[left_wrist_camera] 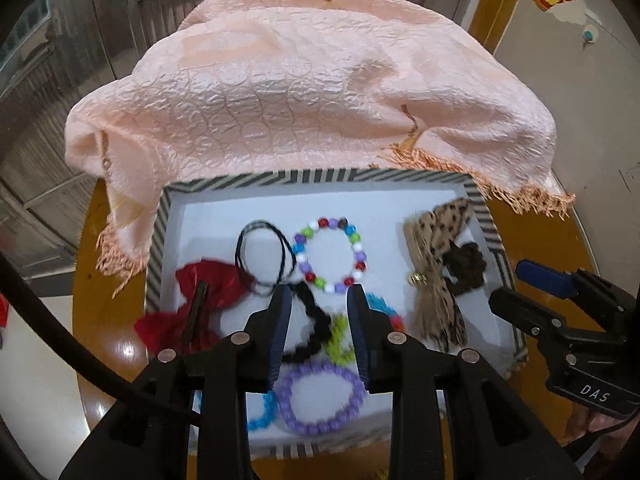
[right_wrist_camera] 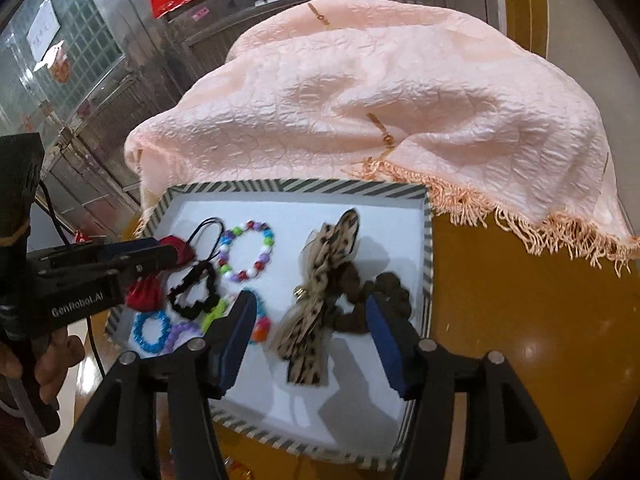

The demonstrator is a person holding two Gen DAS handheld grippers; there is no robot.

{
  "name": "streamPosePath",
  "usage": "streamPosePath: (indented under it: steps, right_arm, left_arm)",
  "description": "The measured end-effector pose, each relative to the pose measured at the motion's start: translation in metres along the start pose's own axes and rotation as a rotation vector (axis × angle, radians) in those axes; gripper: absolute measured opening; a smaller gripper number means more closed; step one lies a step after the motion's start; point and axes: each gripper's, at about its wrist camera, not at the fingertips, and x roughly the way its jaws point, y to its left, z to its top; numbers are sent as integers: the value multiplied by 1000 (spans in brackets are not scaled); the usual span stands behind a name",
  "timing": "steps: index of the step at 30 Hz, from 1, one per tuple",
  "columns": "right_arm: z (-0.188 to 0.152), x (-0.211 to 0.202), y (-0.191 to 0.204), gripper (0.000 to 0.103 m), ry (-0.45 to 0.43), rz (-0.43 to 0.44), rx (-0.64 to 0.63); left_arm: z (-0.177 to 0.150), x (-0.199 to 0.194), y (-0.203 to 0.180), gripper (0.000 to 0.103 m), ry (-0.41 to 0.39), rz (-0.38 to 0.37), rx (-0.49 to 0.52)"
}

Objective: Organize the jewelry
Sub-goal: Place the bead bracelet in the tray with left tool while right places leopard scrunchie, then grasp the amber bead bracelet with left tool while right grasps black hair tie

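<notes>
Left wrist: left claw (left_wrist_camera: 319, 300) above tray (left_wrist_camera: 158, 248).

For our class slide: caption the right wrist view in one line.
Open right tool hovers over leopard-print bow in striped tray of bracelets.

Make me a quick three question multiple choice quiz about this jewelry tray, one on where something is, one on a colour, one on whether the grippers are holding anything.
1. Where does the leopard-print bow lie in the striped tray?
A. right part, beside the brown scrunchie
B. under the pink scarf
C. outside the tray

2. What colour is the single-colour bead bracelet nearest the left gripper's camera?
A. green
B. purple
C. white

3. What state is the right gripper in?
A. shut on the bow
B. shut on a bracelet
C. open, holding nothing

Answers: 1 A, the bow overlaps the scrunchie on the tray's right. 2 B, purple beads ring the near edge. 3 C, the fingers stand wide apart either side of the bow.
</notes>
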Motion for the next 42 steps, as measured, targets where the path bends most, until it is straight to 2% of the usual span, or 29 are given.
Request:
streamPosePath:
  steps: [10, 21, 32, 42]
  right_arm:
    - [-30, -32, 31, 60, -5, -17, -47]
    - [-68, -55, 64, 60, -9, -18, -94]
    - [-104, -64, 72, 61, 17, -38, -103]
    - [-149, -52, 62, 61, 96, -67, -93]
  left_arm:
    - [-42, -34, 2, 6, -30, 22, -11]
    - [-88, -63, 1, 6, -71, 44, 27]
    - [-122, -71, 1, 6, -52, 18, 30]
    - [-148, -57, 6, 6, 23, -45, -4]
